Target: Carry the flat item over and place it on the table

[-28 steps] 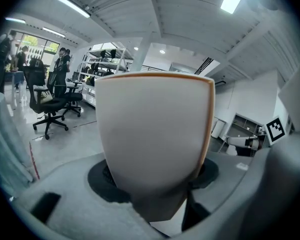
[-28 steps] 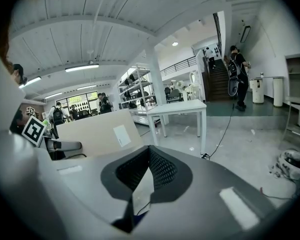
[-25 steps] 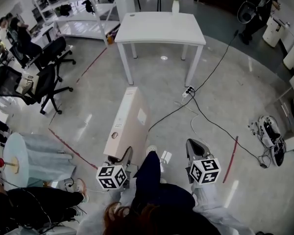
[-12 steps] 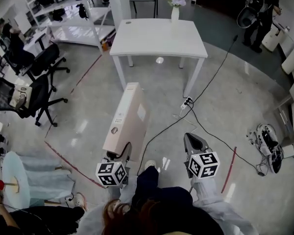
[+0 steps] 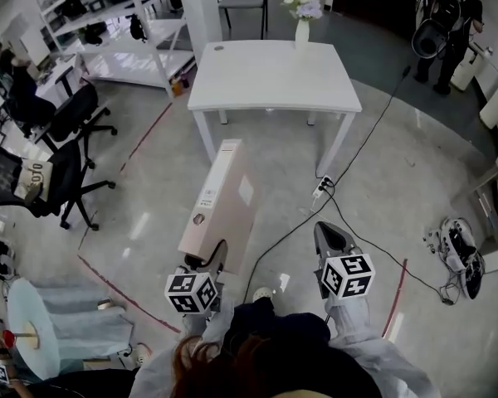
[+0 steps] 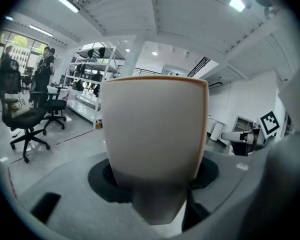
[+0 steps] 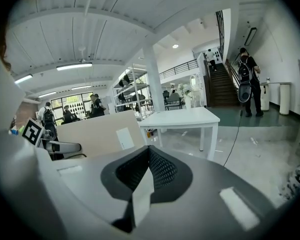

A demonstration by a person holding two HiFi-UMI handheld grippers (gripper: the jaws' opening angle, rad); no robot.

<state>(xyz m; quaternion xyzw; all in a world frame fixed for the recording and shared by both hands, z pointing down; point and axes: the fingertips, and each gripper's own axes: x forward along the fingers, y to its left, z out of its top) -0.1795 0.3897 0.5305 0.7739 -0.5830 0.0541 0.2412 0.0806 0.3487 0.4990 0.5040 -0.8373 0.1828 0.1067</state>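
Observation:
A long, flat beige box (image 5: 221, 199) with a white label hangs above the floor, pointing toward the white table (image 5: 274, 75). My left gripper (image 5: 208, 264) is shut on its near end; in the left gripper view the box end (image 6: 154, 129) fills the middle, held between the jaws. My right gripper (image 5: 330, 240) hangs to the right of the box, shut and empty. In the right gripper view its pads (image 7: 160, 170) meet with nothing between them, the box (image 7: 97, 134) lies to the left and the table (image 7: 182, 118) stands ahead.
A vase of flowers (image 5: 303, 25) stands at the table's far edge. A black cable and power strip (image 5: 322, 187) lie on the floor by the table's right leg. Office chairs (image 5: 62, 152) stand left, shelves (image 5: 120, 19) behind, and a person (image 5: 450, 15) at the back right.
The whole view has moved forward: the table is nearer and lower in the head view. The box stays in the left gripper's hold, and the right gripper stays shut.

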